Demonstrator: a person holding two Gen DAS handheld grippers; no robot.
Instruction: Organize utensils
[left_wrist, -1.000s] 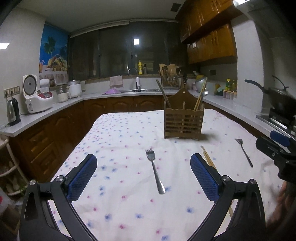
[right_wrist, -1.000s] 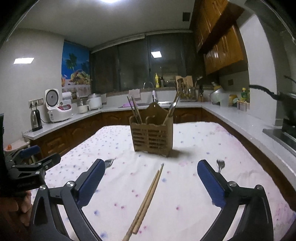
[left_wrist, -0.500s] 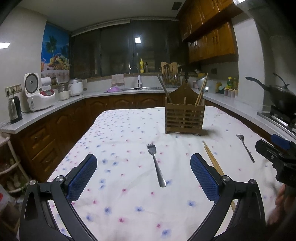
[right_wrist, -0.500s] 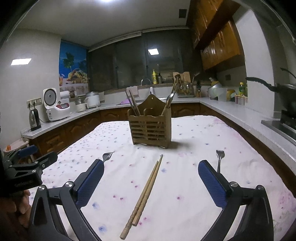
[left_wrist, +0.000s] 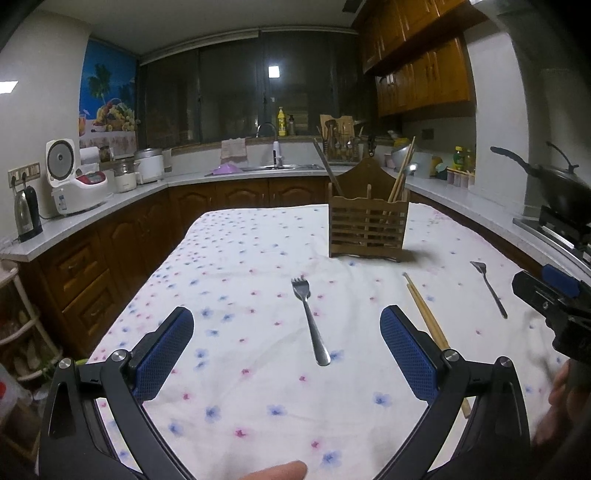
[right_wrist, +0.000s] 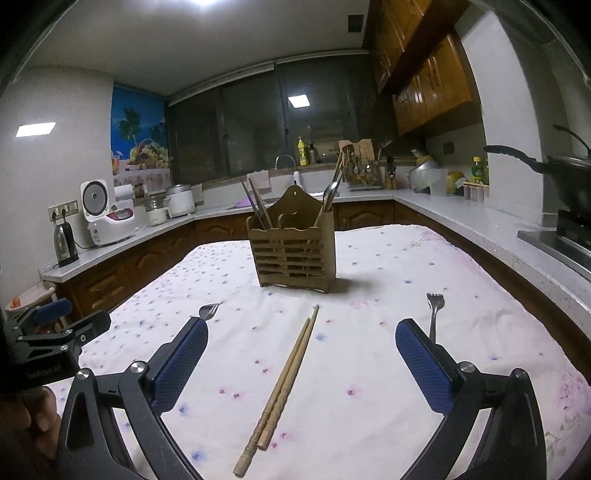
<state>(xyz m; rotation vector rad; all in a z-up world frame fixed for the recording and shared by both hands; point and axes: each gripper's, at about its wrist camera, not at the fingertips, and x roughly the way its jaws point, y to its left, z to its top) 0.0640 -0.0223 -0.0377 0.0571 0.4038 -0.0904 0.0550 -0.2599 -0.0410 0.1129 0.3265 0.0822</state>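
Chopsticks (right_wrist: 284, 384) sit dead centre between the right gripper (right_wrist: 301, 360) jaws, lying flat on the flowery tablecloth (right_wrist: 369, 369) with their thick ends nearest the camera, so that looks like the next grab imo. Best bet would be to drop straight down and pinch both sticks together around mid-length so they don't scissor apart or roll, then tip them upright over the wooden utensil caddy (right_wrist: 293, 251) straight ahead of the jaws. Right jaws are spread wide with nothing in them, hovering low and level over the cloth. One fork (right_wrist: 433, 314) pokes out just past the right-hand finger, and a second fork's (right_wrist: 208, 312) tines just past the left-hand one. Left gripper (left_wrist: 286, 350) is the same deal: jaws wide apart, empty, held low and pointing forward, with that second fork lying between them, slightly ahead. Caddy already holds dark chopsticks, a pale pair and a spoon
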